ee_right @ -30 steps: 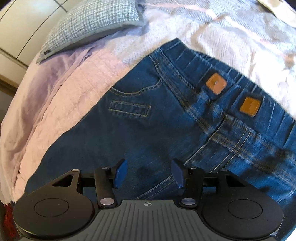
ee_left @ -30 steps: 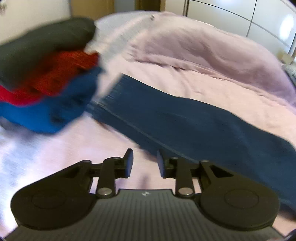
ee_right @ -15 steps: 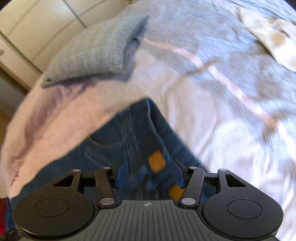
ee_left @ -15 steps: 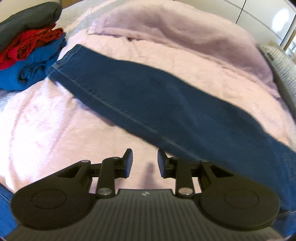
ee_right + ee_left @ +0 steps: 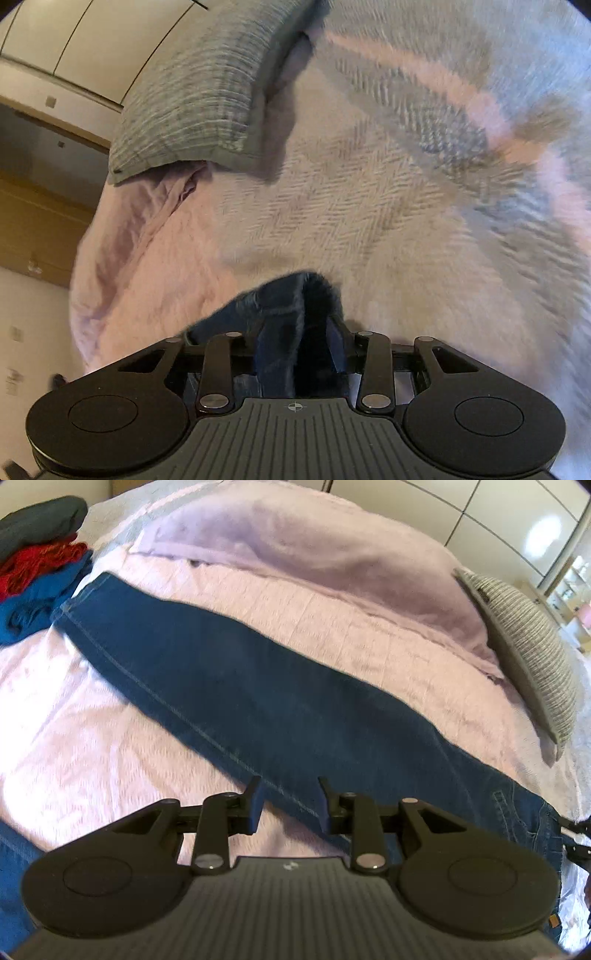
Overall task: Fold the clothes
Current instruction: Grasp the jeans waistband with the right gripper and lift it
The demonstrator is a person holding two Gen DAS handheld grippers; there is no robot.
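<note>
Two grippers work over a bed (image 5: 92,746) covered in a pale pink quilt. From the left wrist view, a pair of blue jeans (image 5: 258,701) lies flat and stretched in a long band, running from the hem at 10 o'clock to the pocket end at 4 o'clock. The left gripper (image 5: 289,801) hovers above the near seam of the jeans, its fingers (image 5: 255,805) spread partway with nothing pinched between them. A stack of folded clothes (image 5: 37,572), dark grey over red over blue, sits at 10 o'clock just beside the hem. A grey striped pillow (image 5: 528,657) rests at 3 o'clock.

From the right wrist view, blurred by motion, the right gripper (image 5: 299,350) has a bunched fold of the jeans (image 5: 291,310) between its fingers (image 5: 338,347), which are closing on the denim. The same pillow (image 5: 199,99) lies at 11 o'clock.
</note>
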